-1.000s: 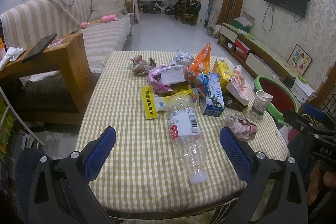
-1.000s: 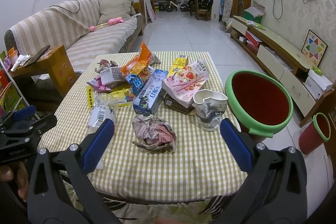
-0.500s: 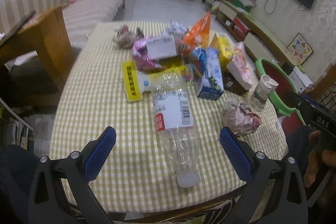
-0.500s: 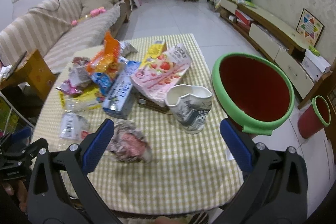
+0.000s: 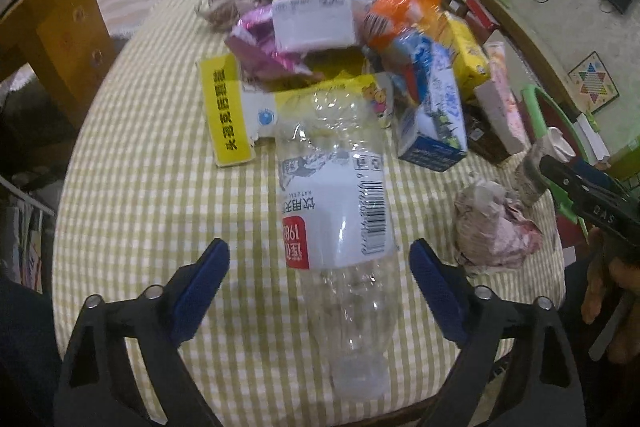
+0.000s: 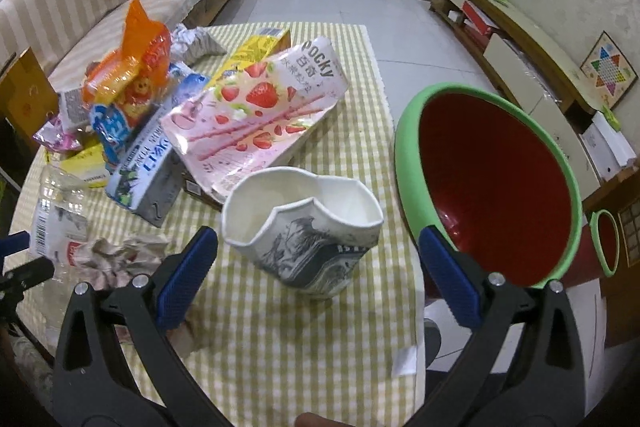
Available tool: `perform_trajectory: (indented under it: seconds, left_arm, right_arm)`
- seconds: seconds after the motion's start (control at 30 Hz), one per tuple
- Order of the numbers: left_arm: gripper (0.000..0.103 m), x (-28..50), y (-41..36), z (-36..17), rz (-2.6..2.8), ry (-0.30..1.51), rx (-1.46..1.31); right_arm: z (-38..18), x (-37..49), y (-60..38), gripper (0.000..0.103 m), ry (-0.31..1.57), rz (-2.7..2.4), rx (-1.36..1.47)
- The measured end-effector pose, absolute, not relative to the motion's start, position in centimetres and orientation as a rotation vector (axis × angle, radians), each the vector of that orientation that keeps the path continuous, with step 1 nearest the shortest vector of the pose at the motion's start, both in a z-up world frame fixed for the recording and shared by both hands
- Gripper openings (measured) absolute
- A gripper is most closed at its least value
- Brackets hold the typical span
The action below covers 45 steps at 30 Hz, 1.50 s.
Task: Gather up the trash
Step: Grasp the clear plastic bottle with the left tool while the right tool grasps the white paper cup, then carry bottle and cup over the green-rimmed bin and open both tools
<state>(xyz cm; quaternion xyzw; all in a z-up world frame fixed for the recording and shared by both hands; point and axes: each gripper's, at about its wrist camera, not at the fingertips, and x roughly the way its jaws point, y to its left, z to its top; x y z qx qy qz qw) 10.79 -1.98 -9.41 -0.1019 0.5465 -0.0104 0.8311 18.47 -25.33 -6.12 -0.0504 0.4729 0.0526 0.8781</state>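
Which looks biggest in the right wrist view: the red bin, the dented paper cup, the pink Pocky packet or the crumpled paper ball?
1. Red bin, plainly largest.
2. and 3. Pocky packet and dented paper cup look alike; the cup sits nearer the camera, so I won't rank them.
4. Crumpled paper ball, smallest, partly hidden.

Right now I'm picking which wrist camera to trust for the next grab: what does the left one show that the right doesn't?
Only the left view: the whole bottle lying between the closing left gripper, untouched, and its cap end. Only the right view: the bin interior, the Pocky bag, and the dented cup between the open right gripper. Both: the crumpled paper, the blue carton, the orange bag.
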Motion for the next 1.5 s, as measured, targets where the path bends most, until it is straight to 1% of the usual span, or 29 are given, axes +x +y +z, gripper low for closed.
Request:
perform_trajectory:
  seconds: [0.07,0.13,0.17,0.2,0.23,0.27,0.3,0.33,0.37,0.6,1.1,1.3,1.5]
  left_arm:
    - [0.081,11.3,-2.0,-9.9,-0.02,1.177,-0.229]
    - [0.08,11.7,-1.9,-10.2,-0.023,1.189,-0.245]
    - [0.078,11.8,-1.9,-10.3,-0.026,1.191,-0.25]
    - [0.076,11.9,-2.0,-10.3,-0.032,1.192,-0.254]
    - [0.072,12.1,-2.1,-10.3,-0.04,1.193,-0.256]
    - [0.067,12.2,-2.3,-10.3,-0.049,1.193,-0.261]
    - [0.064,12.3,-2.5,-10.3,-0.061,1.195,-0.272]
    - [0.058,12.4,-2.7,-10.4,-0.078,1.201,-0.295]
    - [0.056,12.5,-2.8,-10.4,-0.085,1.203,-0.302]
    - [0.055,12.2,-2.7,-9.6,-0.062,1.176,-0.296]
    - [0.055,12.1,-2.6,-3.1,-0.082,1.038,-0.26]
    - [0.055,13.5,-5.4,-0.1,-0.164,0.983,-0.237]
    - [0.055,17.3,-11.1,2.3,-0.298,0.956,-0.189]
  right_arm:
    - [-6.6,18.7,-25.4,0.099,0.991,0.113,-0.12]
    - [-6.8,18.7,-25.5,0.099,0.987,0.119,-0.131]
    - [-6.9,18.8,-25.5,0.098,0.986,0.122,-0.134]
    - [-6.9,18.8,-25.6,0.094,0.986,0.126,-0.135]
    - [-6.9,18.9,-25.5,0.092,0.989,0.129,-0.137]
    - [-7.0,19.0,-25.5,0.087,0.992,0.135,-0.135]
    - [-7.1,19.0,-25.2,0.079,0.995,0.14,-0.135]
    - [-7.1,18.9,-25.2,0.074,1.0,0.146,-0.134]
    - [-7.1,18.9,-25.1,0.067,1.002,0.147,-0.135]
    - [-6.1,18.0,-25.0,0.064,0.979,0.175,-0.116]
    - [-1.5,15.9,-26.8,0.064,0.918,0.171,-0.021]
    - [0.1,16.5,-29.7,0.064,0.884,0.119,0.011]
    - [1.1,18.2,-35.1,0.064,0.867,0.027,0.05]
